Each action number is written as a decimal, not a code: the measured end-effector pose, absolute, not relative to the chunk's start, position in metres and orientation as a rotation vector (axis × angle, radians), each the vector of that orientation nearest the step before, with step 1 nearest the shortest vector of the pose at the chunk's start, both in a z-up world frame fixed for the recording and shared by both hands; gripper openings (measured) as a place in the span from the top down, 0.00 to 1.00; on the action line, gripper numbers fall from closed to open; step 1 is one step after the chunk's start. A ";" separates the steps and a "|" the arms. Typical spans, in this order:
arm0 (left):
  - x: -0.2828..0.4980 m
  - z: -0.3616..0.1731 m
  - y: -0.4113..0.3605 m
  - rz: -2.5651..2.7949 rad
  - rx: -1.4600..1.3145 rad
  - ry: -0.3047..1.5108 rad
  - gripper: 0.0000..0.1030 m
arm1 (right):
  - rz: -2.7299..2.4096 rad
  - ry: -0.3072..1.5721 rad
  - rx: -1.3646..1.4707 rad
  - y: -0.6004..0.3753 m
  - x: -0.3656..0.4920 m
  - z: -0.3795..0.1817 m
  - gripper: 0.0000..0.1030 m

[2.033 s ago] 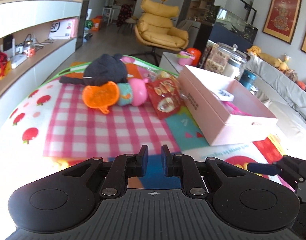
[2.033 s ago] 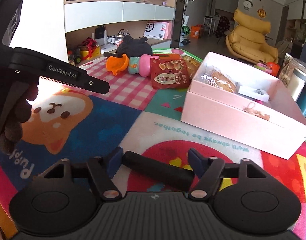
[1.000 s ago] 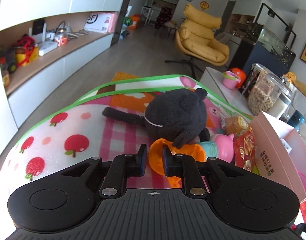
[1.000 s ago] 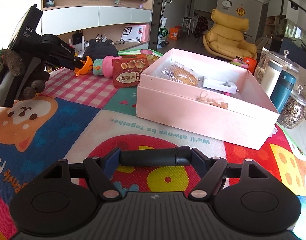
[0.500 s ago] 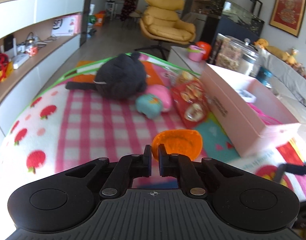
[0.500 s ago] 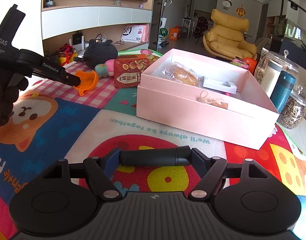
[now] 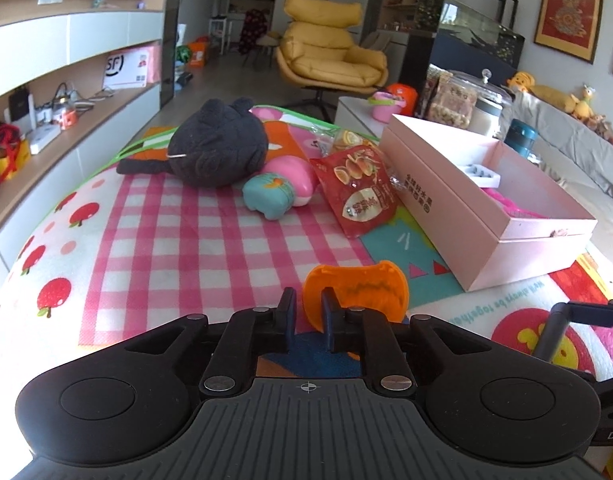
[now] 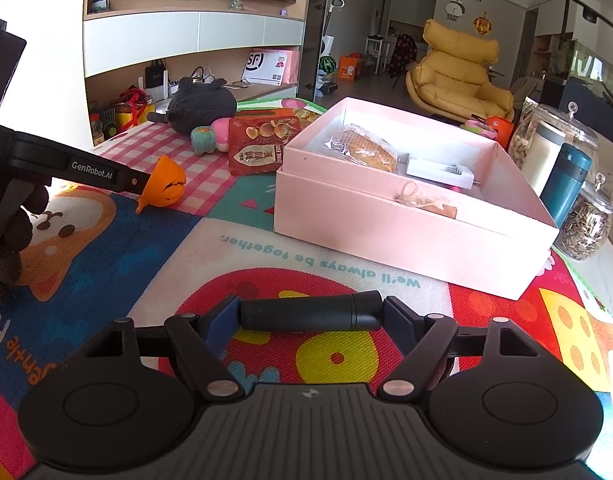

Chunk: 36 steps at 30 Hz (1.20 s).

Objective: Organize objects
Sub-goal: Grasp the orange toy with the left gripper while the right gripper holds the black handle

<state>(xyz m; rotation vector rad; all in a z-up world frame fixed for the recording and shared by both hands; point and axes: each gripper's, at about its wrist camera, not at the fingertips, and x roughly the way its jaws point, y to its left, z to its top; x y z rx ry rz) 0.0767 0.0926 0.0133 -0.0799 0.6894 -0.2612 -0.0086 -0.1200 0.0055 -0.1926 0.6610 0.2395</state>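
Living room, colourful play mat (image 8: 106, 264) spread over the surface; bare mat between the hand-held grippers and the pink box (image 8: 406, 232), and open pink-check area (image 7: 186, 248) on the left side. Mat's far green edge sits behind the toys; beyond it floor and a yellow armchair (image 7: 330, 56). Pink box is open-topped, holds a wrapped pastry (image 8: 366, 148), a white packet (image 8: 438, 170) and a small twine-tied item (image 8: 422, 202). Glass jars (image 8: 586, 224) and a teal bottle (image 8: 566, 184) stand just beside the box's right end. Red snack pouch (image 7: 358, 192) touches the box's left side; pink-and-teal toy (image 7: 278, 188) and black plush (image 7: 218, 148) lie behind it. Left hand-held gripper (image 7: 308, 316) has an orange plastic toy (image 7: 358, 292) by its edge, jaws nearly together and opening slightly, toy above the mat, left of the box. Right hand-held gripper (image 8: 310, 316) stands wide, clamped endwise on a black cylinder (image 8: 310, 314) over the red mat patch.
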 end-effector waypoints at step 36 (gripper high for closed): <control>0.067 0.012 0.068 -0.442 -0.163 0.761 0.82 | 0.255 0.658 -0.195 -0.119 -0.010 0.006 0.22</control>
